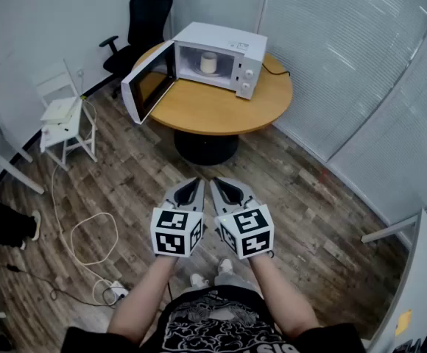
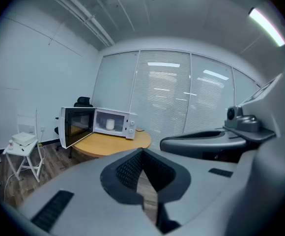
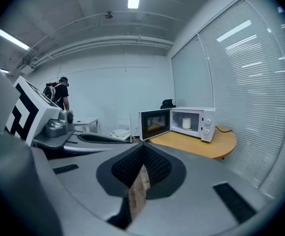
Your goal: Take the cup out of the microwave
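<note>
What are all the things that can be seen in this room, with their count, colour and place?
Microwave: one, white, door open, on the table.
Cup: one, white, inside the microwave.
Table: one, round, wooden, middle of the room.
Office chair: one, black, behind the table.
Small chair: one, white, left of the table in the head view.
Cable: one, white, on the floor.
Left gripper: grey, shut, empty.
Right gripper: grey, shut, empty.
</note>
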Demonstrator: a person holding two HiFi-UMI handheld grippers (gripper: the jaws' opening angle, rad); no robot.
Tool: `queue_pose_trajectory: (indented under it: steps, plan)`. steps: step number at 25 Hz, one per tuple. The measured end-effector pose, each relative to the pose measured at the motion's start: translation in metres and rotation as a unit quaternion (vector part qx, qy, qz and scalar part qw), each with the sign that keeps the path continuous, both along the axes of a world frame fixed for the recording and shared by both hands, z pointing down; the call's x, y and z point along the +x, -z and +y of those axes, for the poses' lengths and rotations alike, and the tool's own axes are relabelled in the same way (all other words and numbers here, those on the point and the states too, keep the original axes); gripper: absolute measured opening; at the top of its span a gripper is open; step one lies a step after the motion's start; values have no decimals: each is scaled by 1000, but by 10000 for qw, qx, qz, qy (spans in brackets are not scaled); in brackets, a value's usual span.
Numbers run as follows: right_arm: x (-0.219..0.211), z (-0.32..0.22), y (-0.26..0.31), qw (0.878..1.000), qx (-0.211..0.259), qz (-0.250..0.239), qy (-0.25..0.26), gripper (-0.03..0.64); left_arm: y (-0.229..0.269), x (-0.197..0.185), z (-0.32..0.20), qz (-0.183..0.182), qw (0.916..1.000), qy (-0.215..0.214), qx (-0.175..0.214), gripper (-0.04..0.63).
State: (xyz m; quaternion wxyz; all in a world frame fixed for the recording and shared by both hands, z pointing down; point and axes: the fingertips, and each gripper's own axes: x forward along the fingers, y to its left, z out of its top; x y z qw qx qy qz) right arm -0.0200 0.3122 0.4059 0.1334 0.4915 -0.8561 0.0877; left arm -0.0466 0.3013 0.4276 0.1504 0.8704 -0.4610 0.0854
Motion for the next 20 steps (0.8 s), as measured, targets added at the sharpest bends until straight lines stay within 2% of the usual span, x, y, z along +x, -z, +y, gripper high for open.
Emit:
queue_pose_trajectory:
  steps: [12, 20]
  plan:
    - [1, -17, -5, 10000, -60, -49, -57, 15, -1, -2, -17, 17, 10000, -20, 14, 11]
    - [18, -45, -15, 9999, -70, -102, 65, 15, -10, 17, -49, -54, 10000, 59, -18, 11]
